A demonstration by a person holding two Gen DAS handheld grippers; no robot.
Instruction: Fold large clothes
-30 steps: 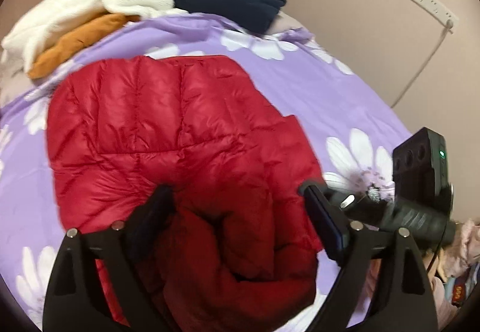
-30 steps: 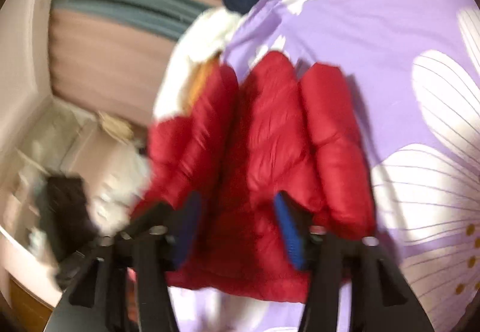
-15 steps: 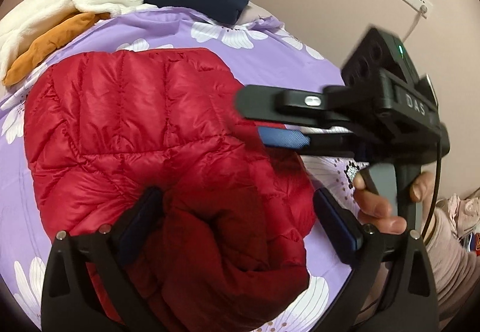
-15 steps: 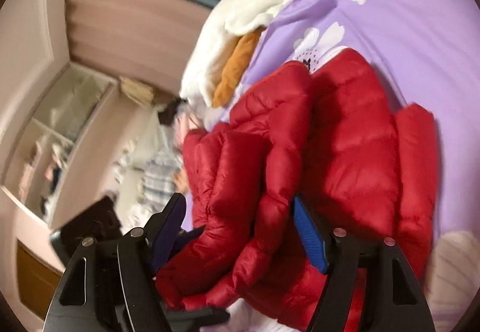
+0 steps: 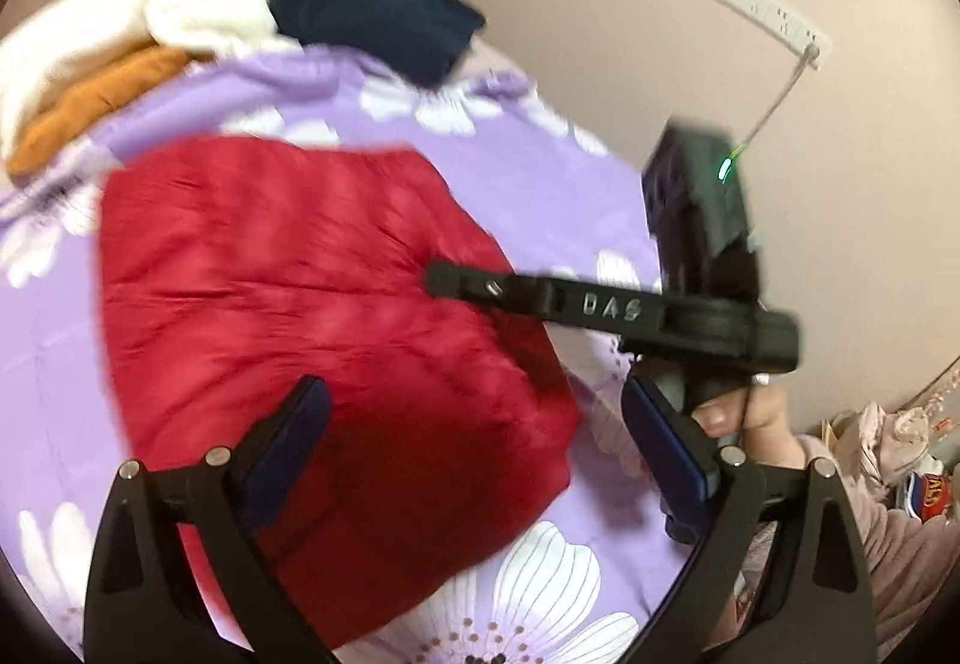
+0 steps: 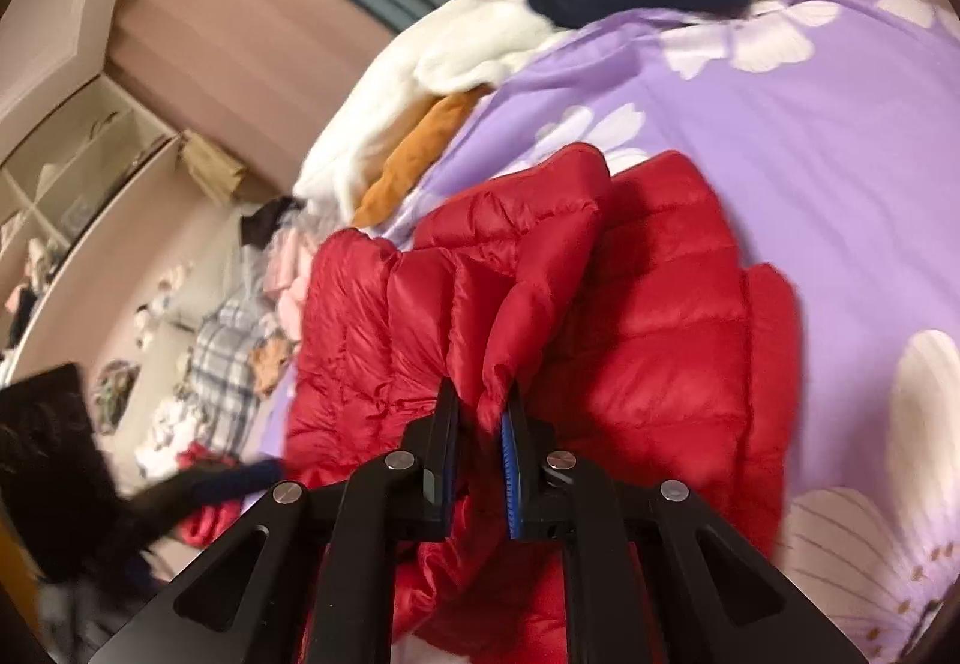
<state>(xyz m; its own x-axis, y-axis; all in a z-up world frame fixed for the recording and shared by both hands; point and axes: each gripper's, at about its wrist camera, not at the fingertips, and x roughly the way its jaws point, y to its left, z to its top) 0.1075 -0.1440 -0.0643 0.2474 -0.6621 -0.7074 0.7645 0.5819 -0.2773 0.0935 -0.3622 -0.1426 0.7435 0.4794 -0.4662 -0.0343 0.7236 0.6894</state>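
The right gripper (image 6: 480,418) reaches in over the red puffer jacket (image 5: 312,316), its narrow black fingers edge-on in the left wrist view, with a person's hand (image 5: 744,418) wrapped round the handle and a pale sleeve trailing off behind it. Its jaws have just been closing and now pinch a raised fold of the jacket's quilted fabric between the blue pads, the fold standing up in a soft ridge above the fingertips. The left gripper (image 5: 474,424) hovers above the near end of the jacket, angled downward, its jaws spread wide with nothing clamped between them. The jacket is glossy, stitched into puffy channels, and lies bunched on a purple bedspread (image 5: 540,172) printed with large white flowers. At the far end of the bed sit a fluffy white garment (image 5: 120,21), an orange-brown one (image 5: 96,105) tucked under it, and a dark navy one (image 5: 384,27). A white power strip (image 5: 756,0) hangs on the pink wall with a cord dropping from it. Both views are smeared by motion blur; the jacket's near edge is cut off behind the left gripper's black frame, and the clutter on the floor beyond the bed is too blurred to make out.
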